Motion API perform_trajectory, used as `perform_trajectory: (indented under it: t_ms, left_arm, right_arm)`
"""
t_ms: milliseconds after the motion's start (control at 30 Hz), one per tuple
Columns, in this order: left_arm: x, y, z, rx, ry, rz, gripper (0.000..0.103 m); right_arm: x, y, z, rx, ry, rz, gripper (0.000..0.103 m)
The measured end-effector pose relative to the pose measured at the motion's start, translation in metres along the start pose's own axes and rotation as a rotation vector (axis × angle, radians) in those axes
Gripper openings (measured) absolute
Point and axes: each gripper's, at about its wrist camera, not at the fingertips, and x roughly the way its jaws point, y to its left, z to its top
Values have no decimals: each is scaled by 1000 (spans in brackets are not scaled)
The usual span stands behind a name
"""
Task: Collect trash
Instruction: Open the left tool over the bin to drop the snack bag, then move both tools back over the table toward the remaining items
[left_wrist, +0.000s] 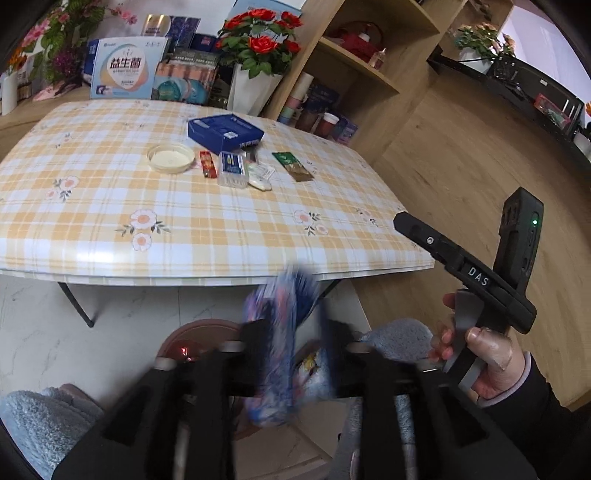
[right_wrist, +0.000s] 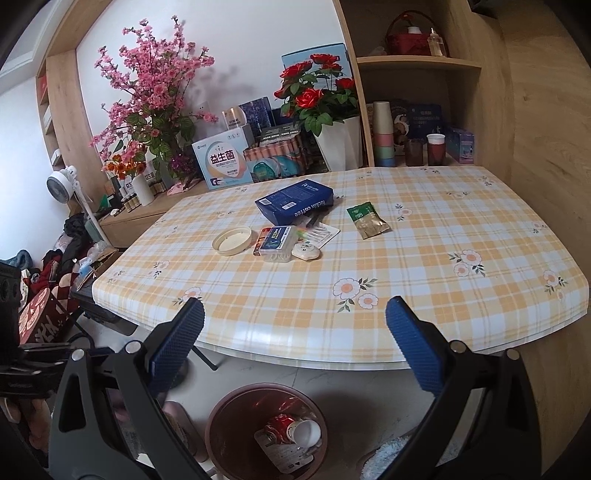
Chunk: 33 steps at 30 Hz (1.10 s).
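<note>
Left tongs: jaws partly spread. A blurred blue patterned wrapper sits in the gap between them, smeared by motion; cannot tell whether either pad touches it. Below it, the rim of a brown bin on the pale floor, just in front of the table edge.

Right tongs: blue pads wide apart, nothing between them, held over the near edge of the table. In the left wrist view a hand grips the right tool's handle, dark sleeve at the wrist.

Bin from the right wrist view: directly beneath the tongs, holding a red can, a white cup on its side touching the can, and a flat packet underneath.

Table, checked yellow cloth with flowers. Near the middle, clustered:
- blue box, furthest back
- round cream lid, left of the cluster
- clear plastic case beside the lid, a small red packet between them
- white oval object touching the case's right end
- green sachet, apart to the right

Behind the table: red roses in a white pot, pink blossoms, boxes along the wall.
</note>
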Motion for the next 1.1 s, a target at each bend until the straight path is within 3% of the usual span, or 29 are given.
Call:
perform_trajectory:
  t_ms: [167,300,400,767,1100]
  left_arm:
    - [-13,4,4,4,-65,67,65]
    - [-29,14,10,13,-145,165,84]
    - [-40,21,17,28,-198,246,91]
    - [-55,55,43,-3,-258,364,95]
    - [-43,73,72,-4,-252,386,95]
  right_arm:
    - [0,-1,1,2,1,-10,97]
    - [-1,-2,3,7,1,-16,97]
    - [1,-2,2,4,7,-17,97]
    - [11,-6,7,-1,30,-43,97]
    - [32,-15,26,-10,49,-73,97]
